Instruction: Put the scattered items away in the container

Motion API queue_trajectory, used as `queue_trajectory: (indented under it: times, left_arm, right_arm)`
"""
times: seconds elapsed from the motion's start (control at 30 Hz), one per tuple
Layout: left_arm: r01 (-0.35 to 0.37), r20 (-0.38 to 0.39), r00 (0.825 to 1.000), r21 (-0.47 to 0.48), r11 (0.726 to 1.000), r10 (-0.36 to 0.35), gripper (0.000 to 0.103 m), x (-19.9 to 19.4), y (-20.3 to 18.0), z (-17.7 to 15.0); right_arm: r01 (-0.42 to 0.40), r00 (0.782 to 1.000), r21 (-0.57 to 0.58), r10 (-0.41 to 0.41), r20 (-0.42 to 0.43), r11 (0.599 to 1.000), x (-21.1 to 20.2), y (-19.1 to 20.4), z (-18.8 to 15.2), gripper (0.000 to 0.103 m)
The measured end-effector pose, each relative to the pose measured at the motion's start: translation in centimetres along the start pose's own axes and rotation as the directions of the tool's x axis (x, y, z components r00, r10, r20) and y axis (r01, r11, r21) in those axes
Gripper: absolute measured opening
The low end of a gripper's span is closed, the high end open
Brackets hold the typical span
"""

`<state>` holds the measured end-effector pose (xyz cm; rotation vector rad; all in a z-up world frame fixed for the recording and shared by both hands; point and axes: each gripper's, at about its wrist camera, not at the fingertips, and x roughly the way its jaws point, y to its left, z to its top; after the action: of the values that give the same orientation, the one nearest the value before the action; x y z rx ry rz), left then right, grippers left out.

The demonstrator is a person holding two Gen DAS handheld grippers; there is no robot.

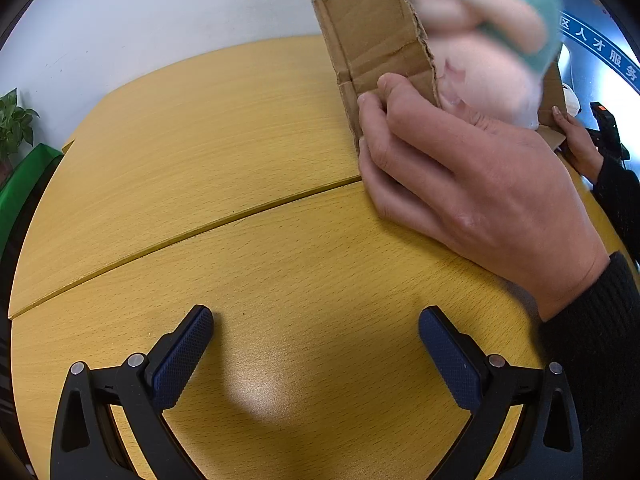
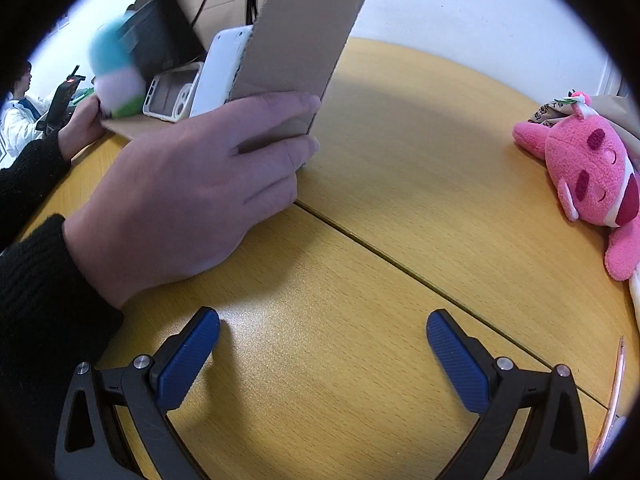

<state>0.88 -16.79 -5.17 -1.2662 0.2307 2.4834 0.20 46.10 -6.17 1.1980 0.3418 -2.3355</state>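
Note:
A cardboard box (image 1: 368,40) lies tipped on the yellow wooden table (image 1: 200,160), with a person's bare hand (image 1: 472,184) on its corner. A blurred pale pink and teal plush (image 1: 488,40) is at the box's mouth. My left gripper (image 1: 316,344) stands open over bare table, short of the box. In the right wrist view the same box (image 2: 304,40) is gripped by a hand (image 2: 192,192); phone cases (image 2: 176,92) and a white phone (image 2: 220,68) show inside. A pink plush toy (image 2: 592,176) lies at the right edge. My right gripper (image 2: 323,346) is open and holds nothing.
A second hand (image 1: 576,140) in a dark sleeve holds the box's far side. A potted plant (image 1: 14,120) and a green object stand off the table's left edge. A seam (image 2: 400,264) runs across the table. A seated person (image 2: 20,112) is in the background.

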Motion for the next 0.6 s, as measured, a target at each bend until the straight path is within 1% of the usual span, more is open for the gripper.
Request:
queue_trajectory:
  times: [0.6]
  left_arm:
    - [0.001, 0.000, 1.000, 0.001, 1.000, -0.001, 0.103, 0.32, 0.19, 0.32]
  right_arm:
    - [0.002, 1.000, 0.001, -0.002, 0.002, 1.000, -0.09, 0.35, -0.35, 0.103]
